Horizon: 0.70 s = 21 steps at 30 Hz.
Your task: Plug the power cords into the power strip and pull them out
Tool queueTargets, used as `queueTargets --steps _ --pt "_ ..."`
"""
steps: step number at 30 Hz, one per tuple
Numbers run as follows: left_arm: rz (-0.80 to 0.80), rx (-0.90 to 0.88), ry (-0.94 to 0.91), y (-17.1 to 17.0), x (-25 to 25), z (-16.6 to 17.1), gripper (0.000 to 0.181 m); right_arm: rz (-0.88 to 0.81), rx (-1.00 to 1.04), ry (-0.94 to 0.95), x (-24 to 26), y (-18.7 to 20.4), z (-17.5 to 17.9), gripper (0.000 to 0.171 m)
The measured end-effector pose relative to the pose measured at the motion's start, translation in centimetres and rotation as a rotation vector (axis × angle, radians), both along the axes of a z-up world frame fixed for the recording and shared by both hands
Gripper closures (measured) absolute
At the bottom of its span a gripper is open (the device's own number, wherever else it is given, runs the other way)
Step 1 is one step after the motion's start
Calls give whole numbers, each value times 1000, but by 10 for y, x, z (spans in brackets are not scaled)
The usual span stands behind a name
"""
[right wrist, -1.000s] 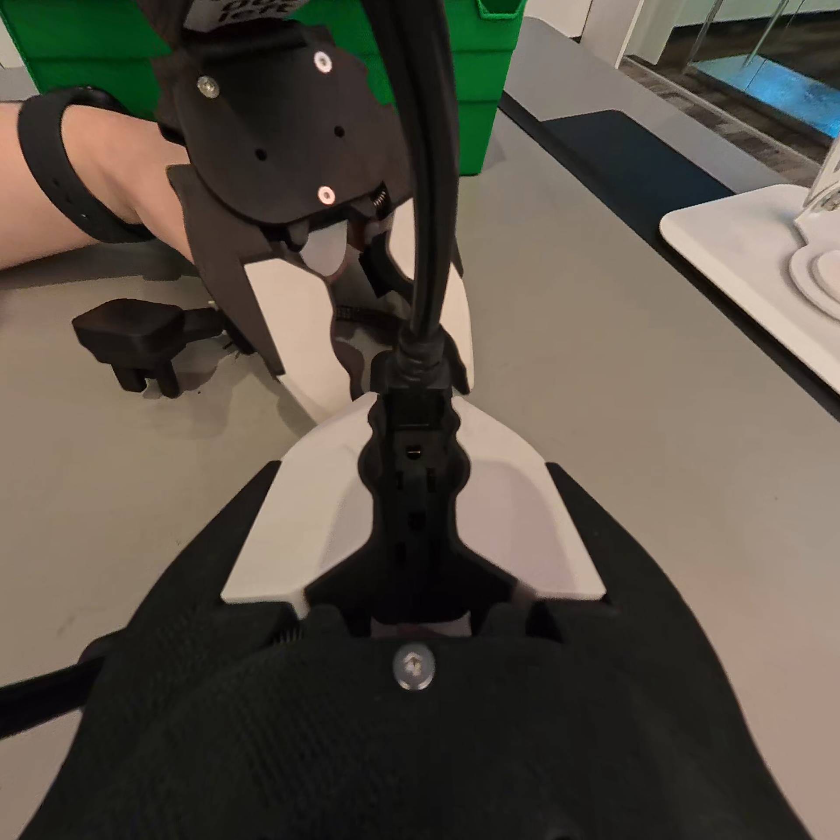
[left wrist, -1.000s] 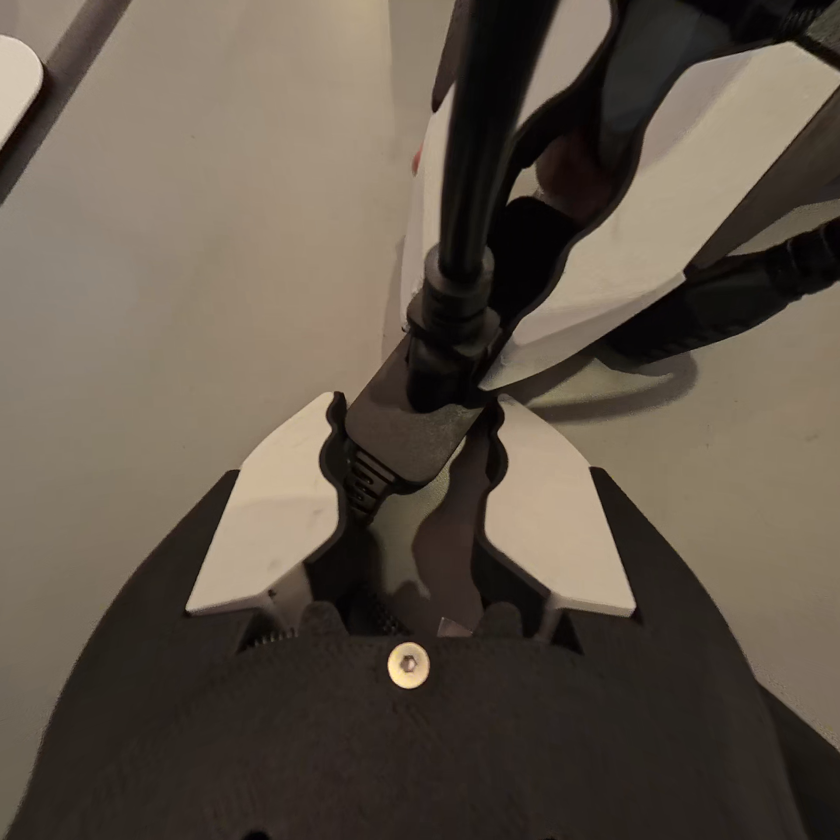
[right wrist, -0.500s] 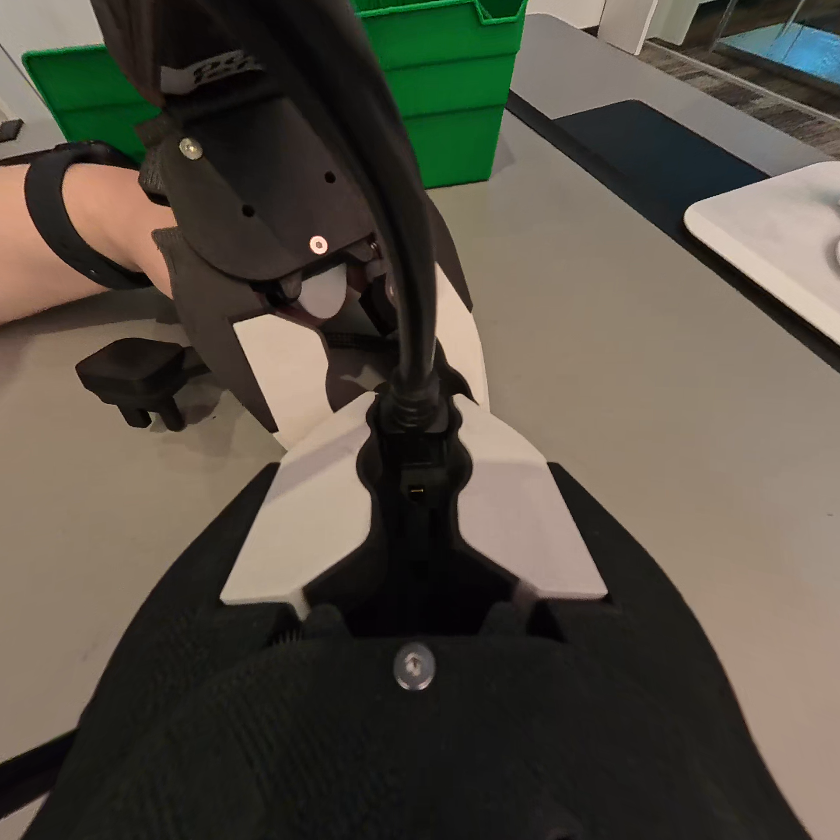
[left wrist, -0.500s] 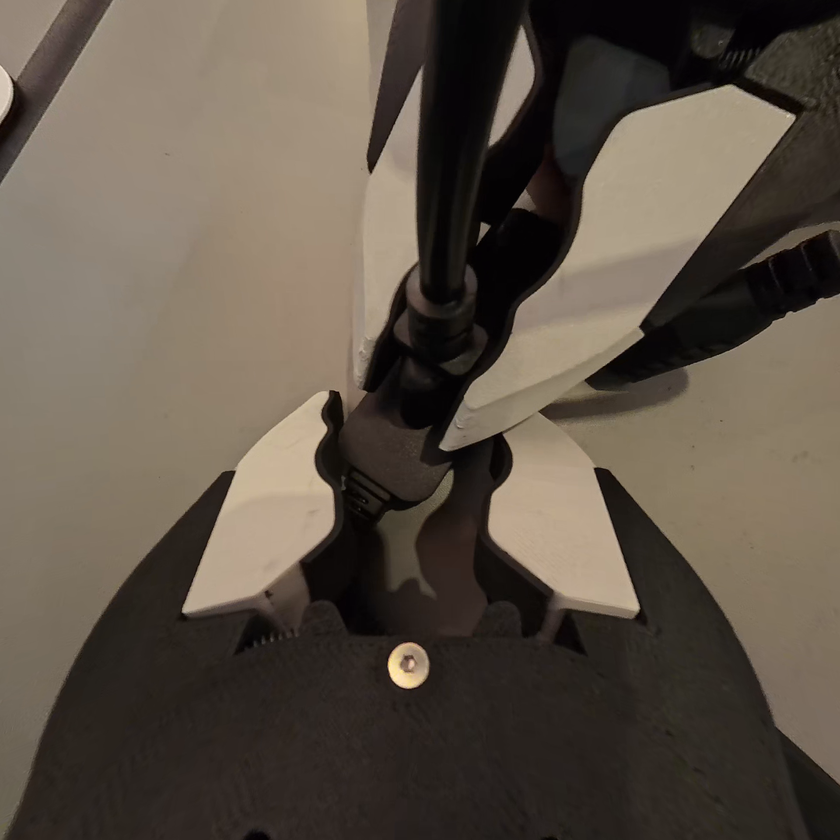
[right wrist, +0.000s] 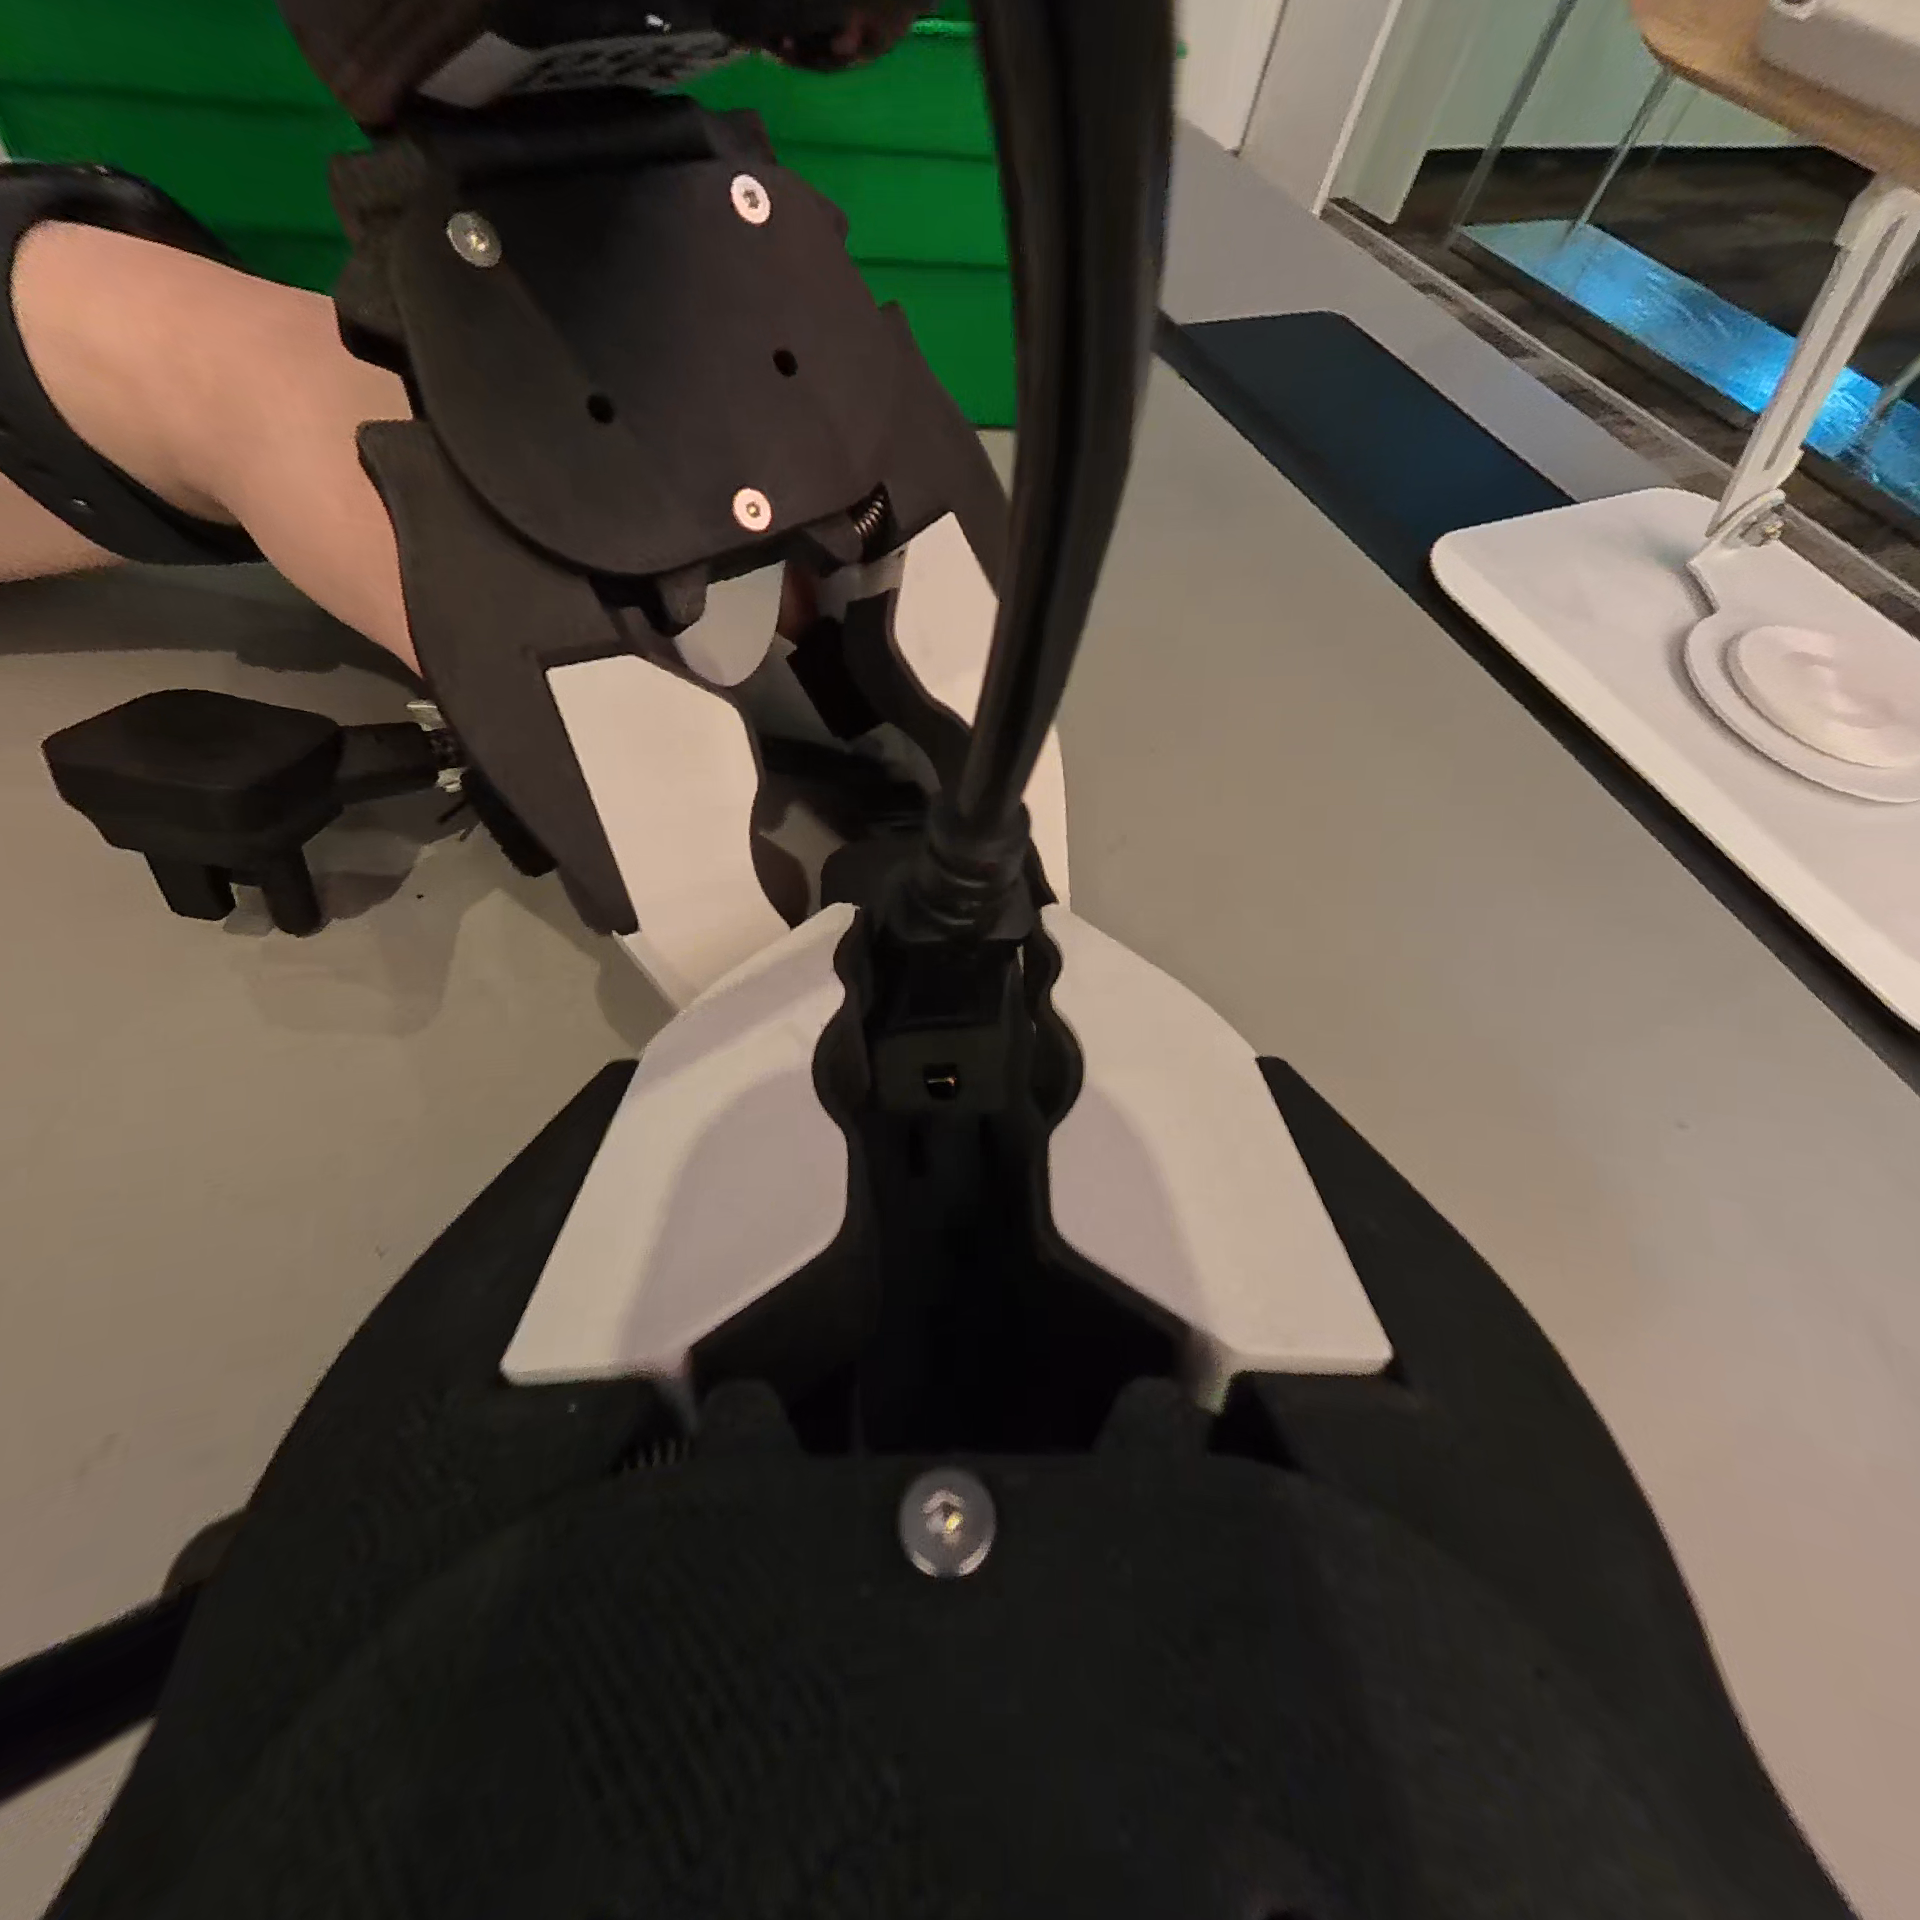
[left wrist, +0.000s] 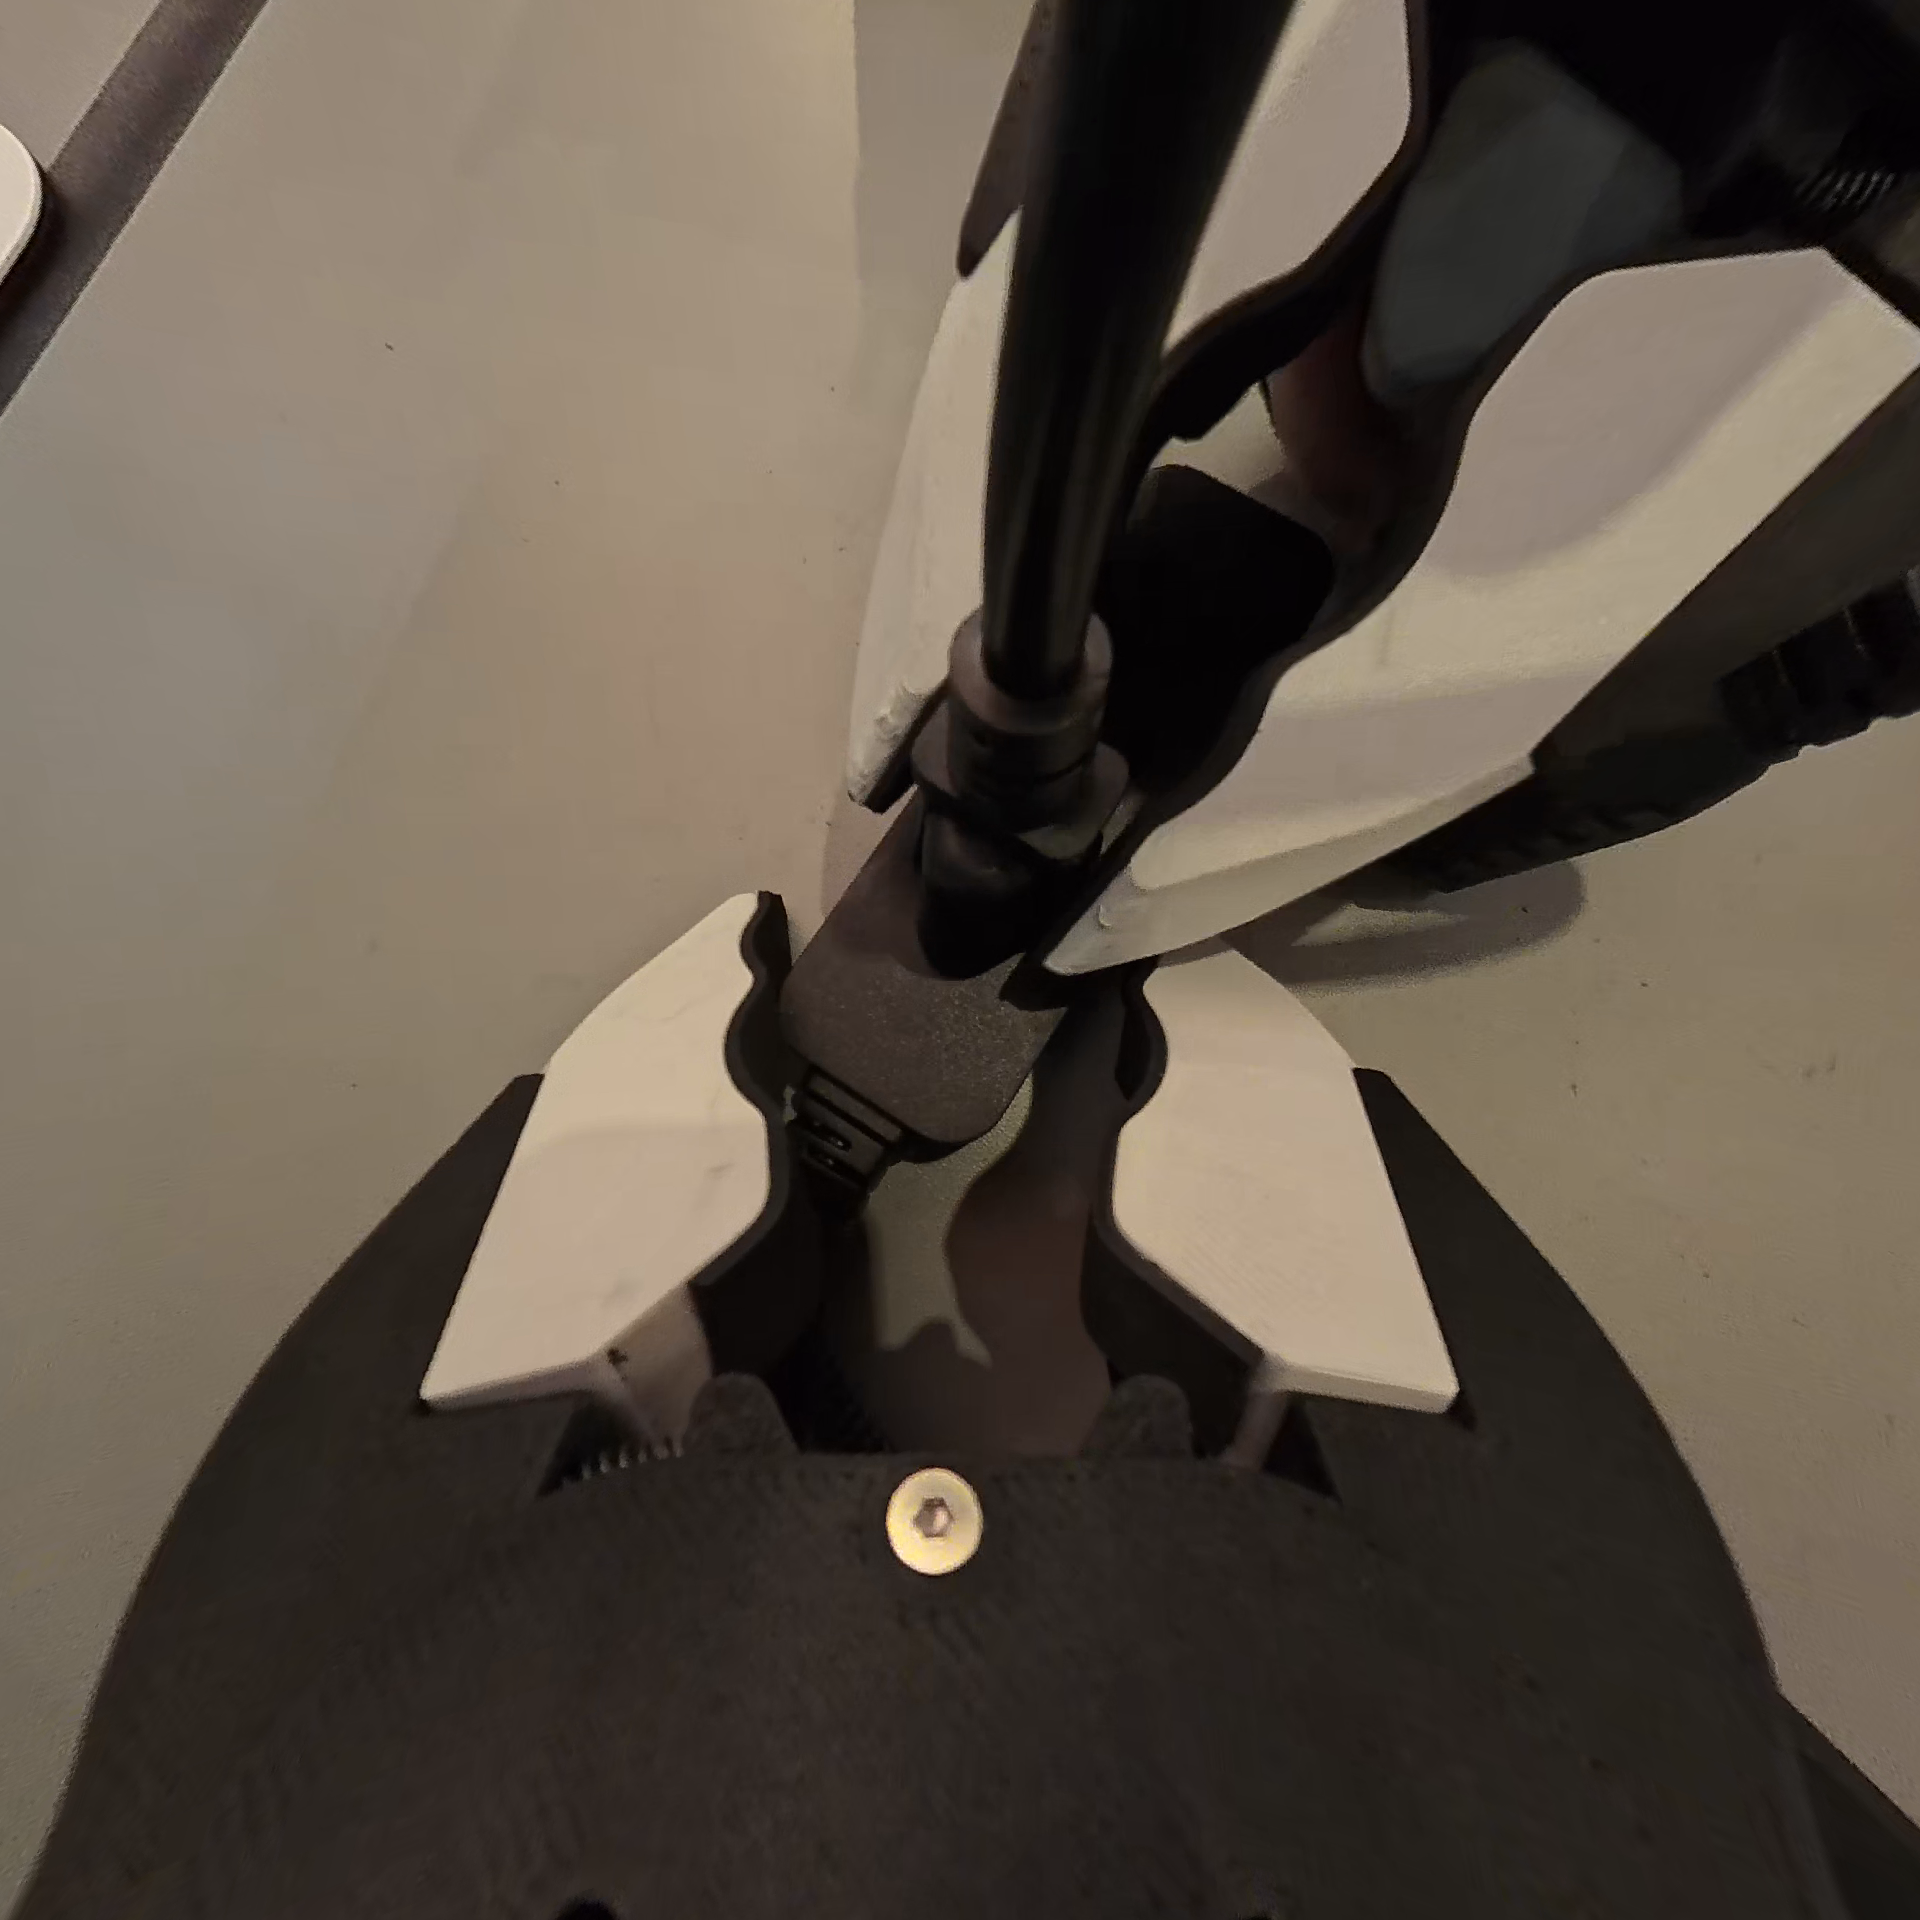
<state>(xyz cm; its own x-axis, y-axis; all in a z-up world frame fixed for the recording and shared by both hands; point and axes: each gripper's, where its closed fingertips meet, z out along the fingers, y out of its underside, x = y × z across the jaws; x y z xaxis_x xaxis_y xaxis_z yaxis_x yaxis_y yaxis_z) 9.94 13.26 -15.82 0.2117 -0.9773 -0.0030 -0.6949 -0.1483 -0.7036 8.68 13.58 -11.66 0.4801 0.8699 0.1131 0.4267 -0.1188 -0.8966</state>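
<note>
My left gripper [left wrist: 951, 945] is shut on a dark grey socket block [left wrist: 914, 1039] with a ribbed cord collar, held just above the grey table [left wrist: 416, 623]. My right gripper [right wrist: 945, 925] is shut on a black plug [right wrist: 940, 1049] whose thick black cord [right wrist: 1070, 416] rises up out of view. In the left wrist view the right gripper [left wrist: 997, 842] comes down from the upper right and the plug's end meets the top of the socket block. How deep the plug sits is hidden by the fingers. The left gripper [right wrist: 842, 894] faces me in the right wrist view.
A second black three-pin plug [right wrist: 197, 769] lies on the table at the left; its ribbed cord end [left wrist: 1818, 686] shows at the right of the left wrist view. Green bins [right wrist: 914, 239] stand behind. A white stand base [right wrist: 1621, 644] sits right. A person's forearm [right wrist: 208, 416] rests behind the left gripper. The grippers are tip to tip, or close to it.
The right gripper with the plug has shifted and tilted slightly against the socket block. Both grippers have kept their hold.
</note>
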Motion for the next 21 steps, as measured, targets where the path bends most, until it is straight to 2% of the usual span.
queueTargets --steps 4,8,14,21 --pt "17 0 -1 2 0 0 121 10 96 52 6 1 15 145" --pt "19 2 -1 2 1 0 122 20 289 -86 7 0 17 146" --pt "26 2 -2 2 1 0 123 21 223 1 7 2 17 146" --pt "27 7 -4 3 2 0 122 18 263 -30 6 2 17 147"
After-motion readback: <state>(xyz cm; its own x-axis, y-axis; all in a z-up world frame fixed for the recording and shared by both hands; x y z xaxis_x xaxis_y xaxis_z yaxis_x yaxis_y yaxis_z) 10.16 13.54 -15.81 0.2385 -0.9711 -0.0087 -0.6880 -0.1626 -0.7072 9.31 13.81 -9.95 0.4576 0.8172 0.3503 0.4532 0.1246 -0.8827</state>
